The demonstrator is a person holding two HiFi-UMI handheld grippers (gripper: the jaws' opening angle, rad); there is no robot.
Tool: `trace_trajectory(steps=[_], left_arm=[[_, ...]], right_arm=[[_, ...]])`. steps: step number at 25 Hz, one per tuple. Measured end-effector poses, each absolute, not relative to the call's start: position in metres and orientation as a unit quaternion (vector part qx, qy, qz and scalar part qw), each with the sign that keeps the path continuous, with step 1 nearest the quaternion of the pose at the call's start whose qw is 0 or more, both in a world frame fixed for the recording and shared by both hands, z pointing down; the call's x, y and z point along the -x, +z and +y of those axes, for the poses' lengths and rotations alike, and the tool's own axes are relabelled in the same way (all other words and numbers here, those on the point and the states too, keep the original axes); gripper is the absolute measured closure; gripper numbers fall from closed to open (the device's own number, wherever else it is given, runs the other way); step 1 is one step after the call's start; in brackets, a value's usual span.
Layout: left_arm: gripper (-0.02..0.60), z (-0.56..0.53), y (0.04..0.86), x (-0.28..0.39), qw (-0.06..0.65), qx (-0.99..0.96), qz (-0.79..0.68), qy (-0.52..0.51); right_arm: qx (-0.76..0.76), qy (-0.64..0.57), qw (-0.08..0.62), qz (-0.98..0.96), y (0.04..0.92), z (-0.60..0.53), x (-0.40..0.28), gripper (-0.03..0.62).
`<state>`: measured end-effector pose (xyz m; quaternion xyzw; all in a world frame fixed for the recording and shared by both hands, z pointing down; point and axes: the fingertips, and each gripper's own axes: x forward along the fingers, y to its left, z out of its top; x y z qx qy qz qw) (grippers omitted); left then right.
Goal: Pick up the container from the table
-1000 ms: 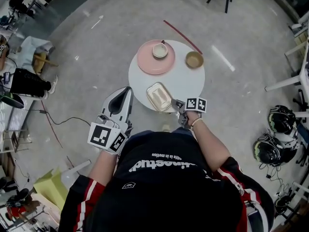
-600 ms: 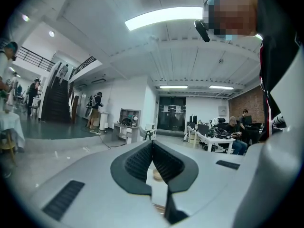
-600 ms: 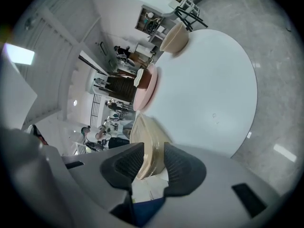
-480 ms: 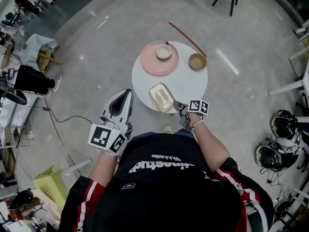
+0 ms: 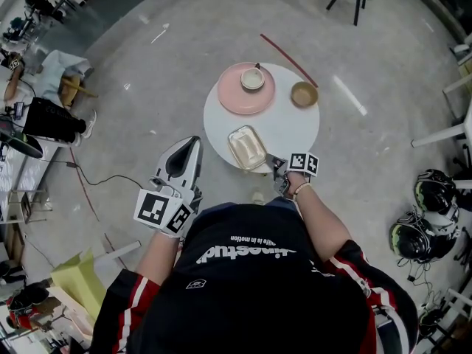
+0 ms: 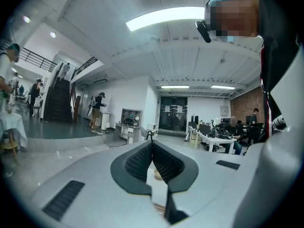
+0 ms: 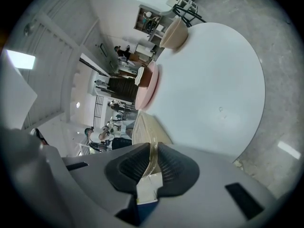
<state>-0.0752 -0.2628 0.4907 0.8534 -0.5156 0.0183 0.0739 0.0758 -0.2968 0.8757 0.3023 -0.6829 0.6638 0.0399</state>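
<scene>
The container (image 5: 247, 147), a shallow cream rectangular tub, lies at the near edge of the round white table (image 5: 287, 127). My right gripper (image 5: 271, 162) reaches its near right corner. In the right gripper view the container's thin rim (image 7: 145, 127) runs between the ribbed pads, and the right gripper (image 7: 153, 160) is closing its jaws on it, pads against the rim. My left gripper (image 5: 193, 140) hangs off the table's left side over the floor. In its own view the left gripper (image 6: 152, 144) is shut, tips touching, with nothing between them.
A pink plate (image 5: 236, 94) with a small cup (image 5: 252, 78) on it sits at the table's far left, and a tan bowl (image 5: 304, 94) at the far right. A red stick (image 5: 287, 59) lies on the floor behind. Helmets and furniture ring the room.
The right gripper's jaws have narrowed onto the container's near corner. Both hands stay where they were, and the head view has shifted slightly.
</scene>
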Motion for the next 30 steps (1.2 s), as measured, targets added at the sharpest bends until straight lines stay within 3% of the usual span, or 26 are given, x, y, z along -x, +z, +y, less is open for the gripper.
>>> trace_trajectory(steps=[30], left_arm=[[0.557, -0.271, 0.486, 0.077, 0.086, -0.861, -0.501, 0.014]], right_arm=[[-0.326, 0.561, 0.071, -0.758, 0.83, -0.304, -0.076, 0.534]])
